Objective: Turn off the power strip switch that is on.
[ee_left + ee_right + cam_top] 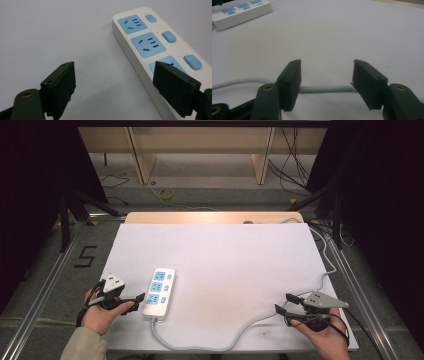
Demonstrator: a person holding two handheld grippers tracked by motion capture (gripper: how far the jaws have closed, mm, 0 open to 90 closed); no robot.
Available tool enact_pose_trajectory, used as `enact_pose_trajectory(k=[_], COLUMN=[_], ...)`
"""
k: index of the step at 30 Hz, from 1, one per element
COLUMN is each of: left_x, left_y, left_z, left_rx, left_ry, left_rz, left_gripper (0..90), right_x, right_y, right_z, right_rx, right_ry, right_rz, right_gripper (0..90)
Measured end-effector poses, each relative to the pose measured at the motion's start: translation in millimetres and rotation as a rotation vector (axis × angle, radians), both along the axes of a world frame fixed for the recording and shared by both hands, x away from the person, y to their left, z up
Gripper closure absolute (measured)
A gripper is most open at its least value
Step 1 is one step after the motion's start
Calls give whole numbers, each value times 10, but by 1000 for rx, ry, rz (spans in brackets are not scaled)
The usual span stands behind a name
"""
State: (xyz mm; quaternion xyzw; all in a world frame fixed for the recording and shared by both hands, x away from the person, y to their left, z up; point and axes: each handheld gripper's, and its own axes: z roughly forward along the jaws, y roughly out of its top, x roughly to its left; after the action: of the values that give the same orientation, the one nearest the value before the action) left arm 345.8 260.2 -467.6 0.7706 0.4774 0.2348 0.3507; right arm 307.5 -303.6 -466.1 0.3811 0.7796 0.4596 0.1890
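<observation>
Here the left gripper (131, 302) has its jaws wide open and holds nothing, just beside the power strip (159, 291) at lower left. The right gripper (286, 305) gapes empty over the grey cord (325, 89). The strip is white with blue sockets on the white table (235, 255).

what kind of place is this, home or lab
Likely a lab recording station: a white-covered table with one power strip, dark curtains around it, loose cables on the floor, and a taped number 5.
</observation>
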Motion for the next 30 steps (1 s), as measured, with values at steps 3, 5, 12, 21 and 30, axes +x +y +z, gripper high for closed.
enact_pose_trajectory(k=[3,5,12,21,30], left_x=[0,-2,5,16,54], left_y=[-21,-32,-112,-123,-205], left_z=[25,35,145,195,235], left_rx=[6,1,1,20,-12], left_ry=[2,3,-16,-40,29], left_rz=[6,14,40,57,65], left_gripper=[197,205,382,785,895], right_x=[-1,-1,1,-1,-4], right_y=[1,3,10,13,29], right_z=[-2,-2,9,8,13], right_rx=[-5,-6,-3,-1,-1], right_ry=[2,1,-5,-4,-6], right_rz=[1,1,-3,0,0], right_gripper=[409,409,409,410,411])
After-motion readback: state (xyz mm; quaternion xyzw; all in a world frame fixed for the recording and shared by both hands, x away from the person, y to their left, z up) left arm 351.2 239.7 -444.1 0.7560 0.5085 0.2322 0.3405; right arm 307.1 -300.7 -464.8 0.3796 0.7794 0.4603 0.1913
